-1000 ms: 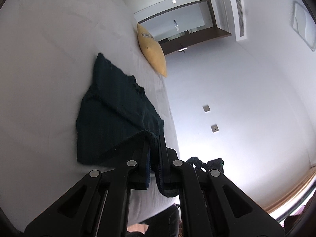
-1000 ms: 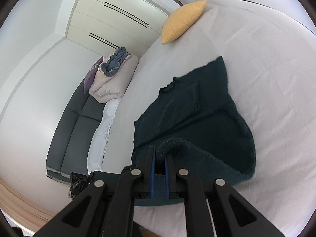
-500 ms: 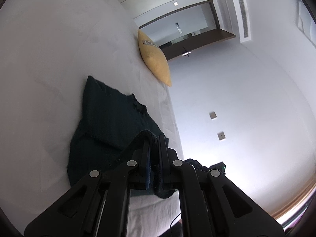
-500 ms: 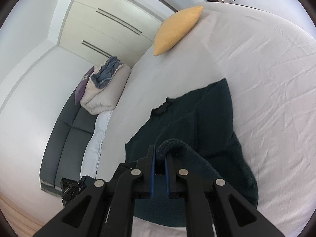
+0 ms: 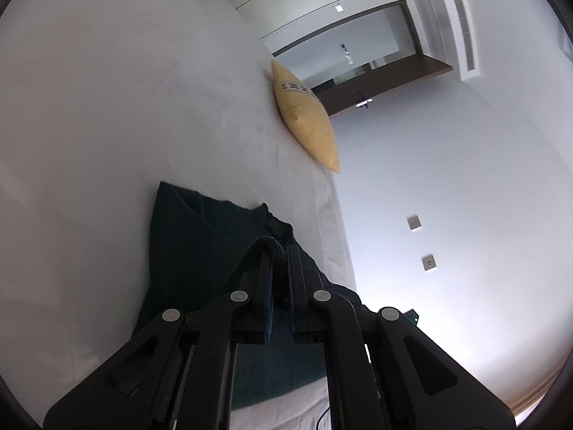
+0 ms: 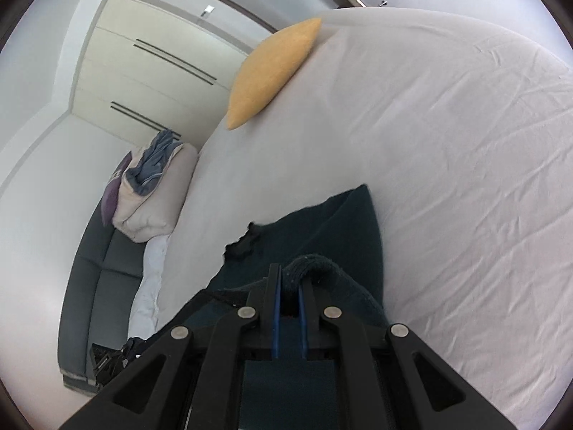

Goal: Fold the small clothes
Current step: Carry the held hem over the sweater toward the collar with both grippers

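Left wrist view shows your left gripper (image 5: pixel 278 268) with its fingers pinching a thick edge of the dark teal garment (image 5: pixel 200 236), and the right wrist view shows the right gripper (image 6: pixel 290 286) nipped the same way on a rolled hem of it. The garment lies on the white bed (image 5: pixel 107 107), its far part flat on the sheet and its near part lifted and doubled over towards the far edge, with the yellow cushion (image 6: pixel 272 71) well beyond it. Your main risk, as I judge it, is an uneven fold: if one hand runs ahead of the other, the carried edge lands skewed and the corners will not meet. The knit looks heavy and slack, so it may sag between your two grips and crease underneath. Lift too high and the flat part could drag along the sheet. Let go before the edge rests down and it may flop back.
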A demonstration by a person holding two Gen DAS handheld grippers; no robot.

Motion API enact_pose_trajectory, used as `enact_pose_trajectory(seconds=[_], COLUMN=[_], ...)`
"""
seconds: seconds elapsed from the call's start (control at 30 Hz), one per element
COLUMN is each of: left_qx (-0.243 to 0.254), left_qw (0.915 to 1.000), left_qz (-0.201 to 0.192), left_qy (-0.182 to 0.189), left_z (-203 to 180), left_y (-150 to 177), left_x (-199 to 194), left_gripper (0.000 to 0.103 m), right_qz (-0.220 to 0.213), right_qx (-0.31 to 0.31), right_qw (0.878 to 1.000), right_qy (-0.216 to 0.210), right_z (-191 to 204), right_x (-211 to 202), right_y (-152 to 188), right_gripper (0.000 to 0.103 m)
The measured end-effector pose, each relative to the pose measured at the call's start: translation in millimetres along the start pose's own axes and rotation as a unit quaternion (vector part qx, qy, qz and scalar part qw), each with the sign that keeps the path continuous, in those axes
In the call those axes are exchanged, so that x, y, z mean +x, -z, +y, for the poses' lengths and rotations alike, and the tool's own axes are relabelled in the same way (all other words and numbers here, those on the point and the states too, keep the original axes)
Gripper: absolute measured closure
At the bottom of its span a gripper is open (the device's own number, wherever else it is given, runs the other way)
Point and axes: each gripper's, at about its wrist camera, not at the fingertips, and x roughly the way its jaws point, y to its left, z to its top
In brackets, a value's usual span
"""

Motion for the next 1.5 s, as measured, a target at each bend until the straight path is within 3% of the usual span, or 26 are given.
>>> enact_pose_trajectory(seconds=[0.2,0.63,1.3,1.5], left_qx=[-0.008,-0.037,-0.030,-0.054], left_qw=[0.9996,0.9971,0.9924,0.9903], left_qz=[0.005,0.018,0.052,0.050], left_qy=[-0.026,-0.063,-0.108,-0.118], left_z=[15.8,62.6,88.8,108.7], left_y=[-25.1,-46.2,-65.6,-67.9], left_x=[43.2,93.7,142.2,149.2], left_gripper=[0.098,0.098,0.098,0.098], right_qz=[0.002,0.012,0.018,0.023], right_qx=[0.013,0.011,0.003,0.007], right_qw=[1.000,0.998,0.997,0.996], right_qy=[0.021,0.058,0.076,0.083], right_z=[-8.7,-12.8,-15.0,-19.3], right_x=[21.5,57.5,78.0,87.1], right_y=[-12.5,-34.1,-45.4,-48.8], right_gripper=[0.094,0.094,0.094,0.094])
